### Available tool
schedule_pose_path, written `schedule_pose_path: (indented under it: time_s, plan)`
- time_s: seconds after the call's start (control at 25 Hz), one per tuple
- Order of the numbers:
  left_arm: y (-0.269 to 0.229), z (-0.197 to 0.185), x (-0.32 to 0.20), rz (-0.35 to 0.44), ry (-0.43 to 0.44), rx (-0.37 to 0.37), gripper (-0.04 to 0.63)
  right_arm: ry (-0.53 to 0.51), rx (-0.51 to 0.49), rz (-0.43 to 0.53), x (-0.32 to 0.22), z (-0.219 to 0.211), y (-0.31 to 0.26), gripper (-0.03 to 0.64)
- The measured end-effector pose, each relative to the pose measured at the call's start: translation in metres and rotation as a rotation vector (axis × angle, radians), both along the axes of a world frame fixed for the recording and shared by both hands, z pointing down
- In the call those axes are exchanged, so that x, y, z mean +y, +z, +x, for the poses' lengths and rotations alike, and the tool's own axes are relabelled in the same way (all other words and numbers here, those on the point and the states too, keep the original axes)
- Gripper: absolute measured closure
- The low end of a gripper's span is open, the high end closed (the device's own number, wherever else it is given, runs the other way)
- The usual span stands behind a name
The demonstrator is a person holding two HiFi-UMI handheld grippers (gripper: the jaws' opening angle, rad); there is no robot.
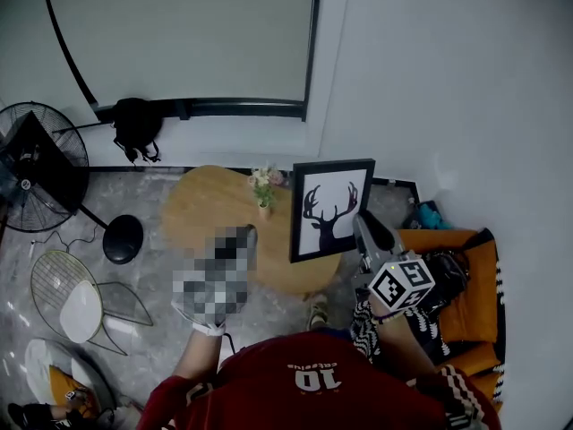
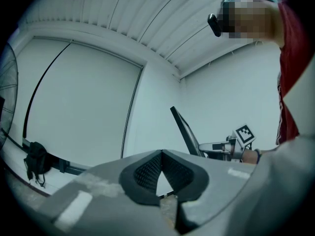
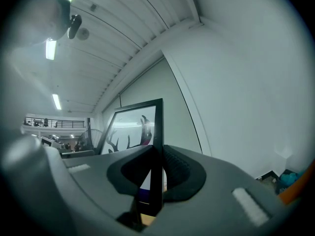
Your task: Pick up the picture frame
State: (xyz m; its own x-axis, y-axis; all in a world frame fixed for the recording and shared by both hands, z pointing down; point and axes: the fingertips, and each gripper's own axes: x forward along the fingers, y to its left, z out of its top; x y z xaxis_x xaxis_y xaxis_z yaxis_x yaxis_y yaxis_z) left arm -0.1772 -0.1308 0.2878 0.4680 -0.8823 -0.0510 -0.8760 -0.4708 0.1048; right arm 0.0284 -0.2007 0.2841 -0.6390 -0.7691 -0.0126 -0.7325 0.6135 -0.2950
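The picture frame (image 1: 329, 209) is black with a deer-head silhouette on white. It hangs upright in the air over the right end of the round wooden table (image 1: 206, 209). My right gripper (image 1: 362, 228) is shut on the frame's right edge, and in the right gripper view the frame's black edge (image 3: 156, 146) runs between the pads. My left gripper (image 1: 245, 237) is partly under a mosaic patch, left of the frame and apart from it. In the left gripper view its pads (image 2: 147, 171) meet at the tips with nothing between them, and the picture frame (image 2: 186, 130) shows edge-on beyond.
A small vase of flowers (image 1: 263, 189) stands on the table near the frame's left side. A standing fan (image 1: 36, 164) and a wire chair (image 1: 67, 294) are on the left. An orange seat (image 1: 470, 285) is at the right, by the white wall.
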Motion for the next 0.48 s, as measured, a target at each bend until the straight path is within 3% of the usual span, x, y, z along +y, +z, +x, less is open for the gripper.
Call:
schedule_pose_path:
  time_s: [0.48]
  plan:
    - [-0.016, -0.006, 0.014, 0.031, -0.011, -0.033, 0.595, 0.012, 0.021, 0.03, 0.015, -0.002, -0.012, 0.551]
